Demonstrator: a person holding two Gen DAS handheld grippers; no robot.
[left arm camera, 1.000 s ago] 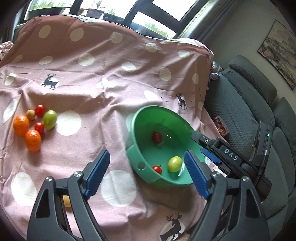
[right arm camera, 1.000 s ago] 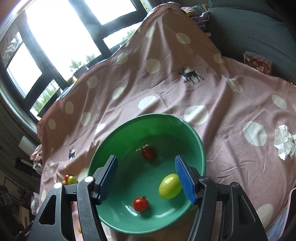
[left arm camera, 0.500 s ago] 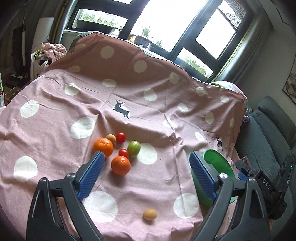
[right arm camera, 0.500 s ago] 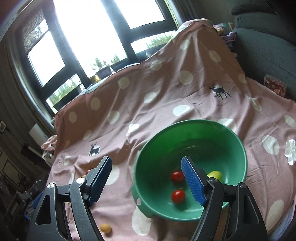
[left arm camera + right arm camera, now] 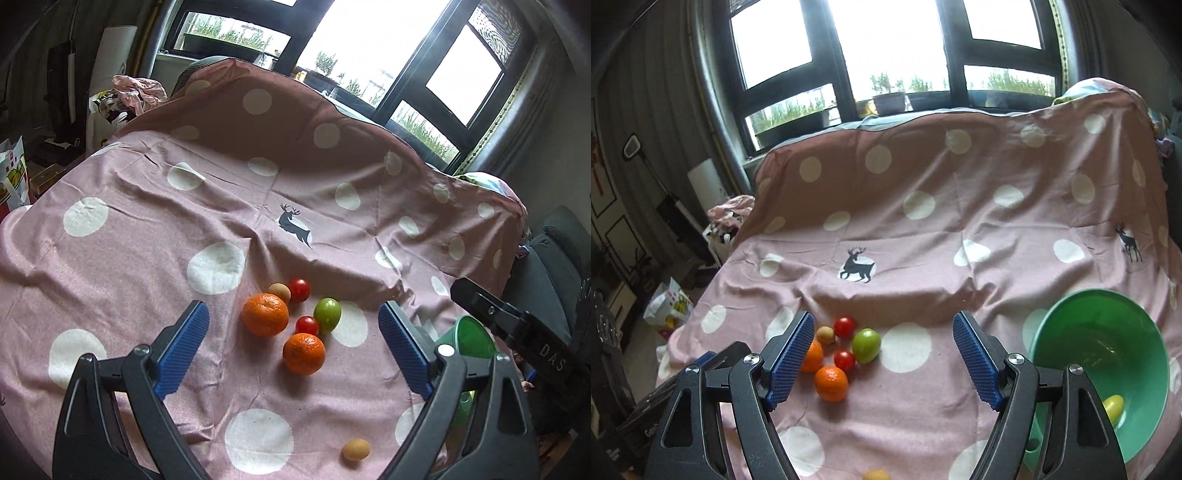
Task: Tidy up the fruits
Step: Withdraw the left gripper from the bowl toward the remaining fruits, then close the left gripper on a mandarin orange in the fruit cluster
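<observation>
A cluster of fruit lies on the pink dotted cloth (image 5: 122, 258): two oranges (image 5: 265, 314) (image 5: 304, 353), two red tomatoes (image 5: 298, 290) (image 5: 306, 325), a green fruit (image 5: 327, 314) and a small tan fruit (image 5: 279, 291). Another small tan fruit (image 5: 355, 449) lies alone, nearer to me. My left gripper (image 5: 291, 306) hangs open over the cluster, holding nothing. My right gripper (image 5: 882, 317) is open too, empty, just right of the same fruit (image 5: 866, 345). The green bowl (image 5: 1093, 295) at the right holds a yellow-green fruit (image 5: 1112, 406).
The cloth drapes up over a raised back under the windows (image 5: 886, 55). A grey sofa (image 5: 561, 258) stands at the right. Bags and boxes (image 5: 670, 306) sit on the floor beyond the cloth's left edge. The right gripper's black body (image 5: 517, 325) crosses the bowl in the left wrist view.
Both grippers have swung left, away from the bowl, and now face the fruit cluster. Both pairs of jaws stand wider than one second ago.
</observation>
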